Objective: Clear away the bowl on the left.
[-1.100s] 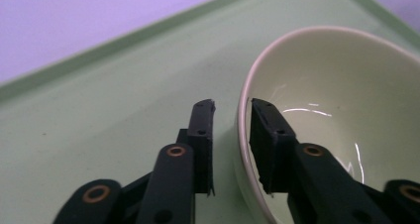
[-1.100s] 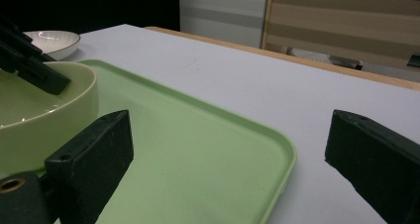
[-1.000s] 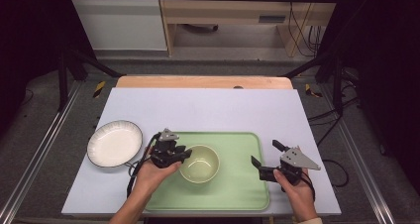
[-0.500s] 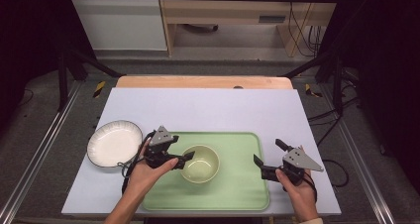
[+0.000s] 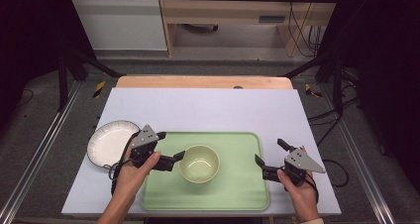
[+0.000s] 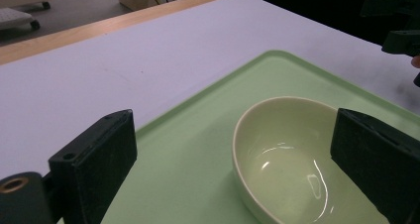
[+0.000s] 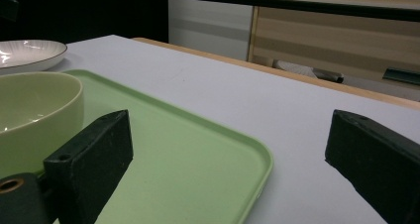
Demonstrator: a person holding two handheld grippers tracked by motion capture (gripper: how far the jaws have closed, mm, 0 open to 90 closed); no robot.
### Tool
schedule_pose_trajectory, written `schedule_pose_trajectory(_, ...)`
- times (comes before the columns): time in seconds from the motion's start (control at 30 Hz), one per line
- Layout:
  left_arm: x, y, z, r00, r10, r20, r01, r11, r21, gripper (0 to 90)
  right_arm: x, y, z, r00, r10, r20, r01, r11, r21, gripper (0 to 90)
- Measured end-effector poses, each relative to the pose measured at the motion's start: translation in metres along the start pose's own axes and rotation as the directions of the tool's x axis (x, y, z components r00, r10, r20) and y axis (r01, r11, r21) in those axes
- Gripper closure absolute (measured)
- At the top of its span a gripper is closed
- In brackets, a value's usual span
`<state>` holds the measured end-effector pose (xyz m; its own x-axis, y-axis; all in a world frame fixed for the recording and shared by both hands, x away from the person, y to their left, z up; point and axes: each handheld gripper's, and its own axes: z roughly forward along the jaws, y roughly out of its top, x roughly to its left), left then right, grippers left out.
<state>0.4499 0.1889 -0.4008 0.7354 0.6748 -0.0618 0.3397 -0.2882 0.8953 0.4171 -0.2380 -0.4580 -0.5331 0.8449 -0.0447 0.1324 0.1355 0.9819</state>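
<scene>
High view: bowl point(image 5: 199, 163) upright (mouth up) on tray point(image 5: 237, 192).

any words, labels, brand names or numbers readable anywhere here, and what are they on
None can be read.
The bowl, the green tray, the white plate and the table's pale sheet are all plain, with no print.
The grey plates on the left gripper and right gripper carry no legible marking.
A small label on the wooden furniture behind the table is too small to read.
</scene>
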Motion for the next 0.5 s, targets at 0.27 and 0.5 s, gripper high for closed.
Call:
schedule_pose_trajectory(0.27,0.006,0.000,-0.018,0.9999,0.007,-0.010,-0.007,0.9997,-0.022,4.0,0.002,0.000,-0.002,0.9999,-0.010,-0.001,0.010,1.000,0.000,4.6)
schedule_pose_trajectory(0.5,0.010,-0.006,-0.026,1.0000,0.009,-0.003,-0.009,0.9981,-0.061,4.0,0.001,-0.001,0.000,1.0000,-0.008,0.005,0.008,1.000,0.001,4.5)
